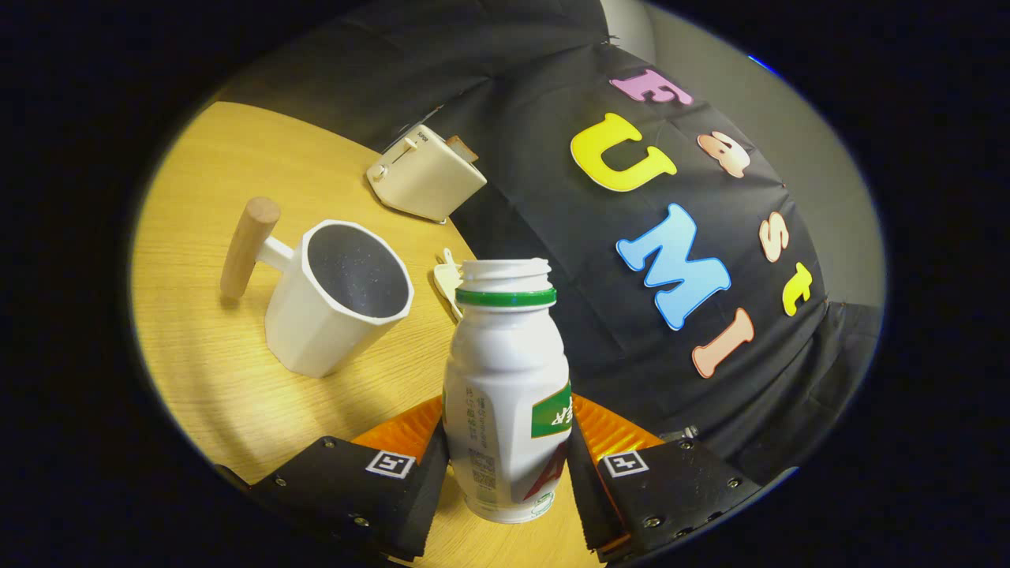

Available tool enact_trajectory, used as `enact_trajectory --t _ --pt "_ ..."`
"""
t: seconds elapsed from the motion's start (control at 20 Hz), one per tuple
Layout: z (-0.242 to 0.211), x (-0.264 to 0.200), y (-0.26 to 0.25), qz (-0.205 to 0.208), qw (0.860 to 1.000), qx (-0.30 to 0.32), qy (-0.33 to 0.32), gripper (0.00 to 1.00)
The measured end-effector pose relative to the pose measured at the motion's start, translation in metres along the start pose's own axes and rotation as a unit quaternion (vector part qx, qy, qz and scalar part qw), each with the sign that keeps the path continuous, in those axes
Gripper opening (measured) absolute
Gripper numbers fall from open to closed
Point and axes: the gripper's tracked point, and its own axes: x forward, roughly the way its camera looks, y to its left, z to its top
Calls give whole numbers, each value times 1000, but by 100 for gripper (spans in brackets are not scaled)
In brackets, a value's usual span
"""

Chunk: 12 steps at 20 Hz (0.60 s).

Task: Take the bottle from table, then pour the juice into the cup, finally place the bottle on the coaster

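Note:
My gripper (pixel 505 473) is shut on a white plastic bottle (pixel 505 379), with one finger pressing on each side of its lower body. The bottle has a green ring under its open, capless neck and a green label. I cannot tell whether its base touches the wooden table (pixel 205 371). Beyond the fingers and to the left stands a white faceted cup (pixel 335 296) with a wooden handle, its dark inside showing. A pale flat thing (pixel 447 280), possibly the coaster, lies just behind the bottle's neck and is mostly hidden by it.
A cream toaster (pixel 426 173) stands at the far edge of the table against the black cloth wall. The round table's edge runs close behind the bottle on the right. Bare wood lies left of the cup.

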Motion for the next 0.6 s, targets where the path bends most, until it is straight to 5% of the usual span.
enact_trajectory --t 0.6 --pt "6 9 -1 -32 989 -147 4 71"
